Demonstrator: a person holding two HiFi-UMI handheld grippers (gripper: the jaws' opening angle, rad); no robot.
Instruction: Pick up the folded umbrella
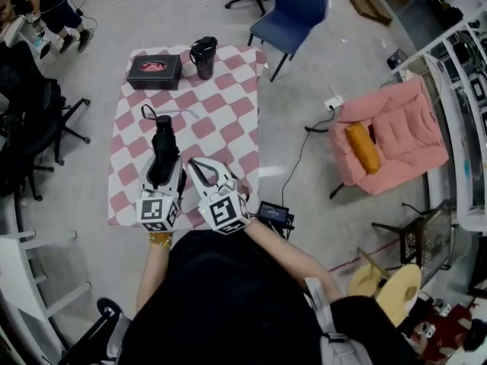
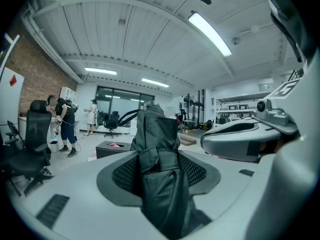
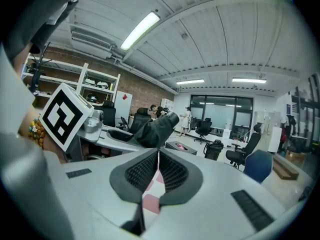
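Observation:
The folded black umbrella (image 1: 164, 147) stands lifted off the pink-and-white checked tablecloth (image 1: 228, 120), its wrist strap hanging at the far end. My left gripper (image 1: 162, 176) is shut on its lower part. In the left gripper view the umbrella (image 2: 159, 169) fills the space between the two padded jaws of the left gripper (image 2: 160, 186). My right gripper (image 1: 201, 169) is just to the right of the umbrella, shut with nothing in it. In the right gripper view the right gripper (image 3: 158, 170) has its pads together, and the umbrella (image 3: 157, 129) slants up at the left.
A black box (image 1: 154, 71) with something pink on top and a black jug (image 1: 203, 57) stand at the table's far edge. A blue chair (image 1: 293, 10) is beyond it, a pink armchair (image 1: 392, 135) at the right, a black office chair (image 1: 34, 128) at the left.

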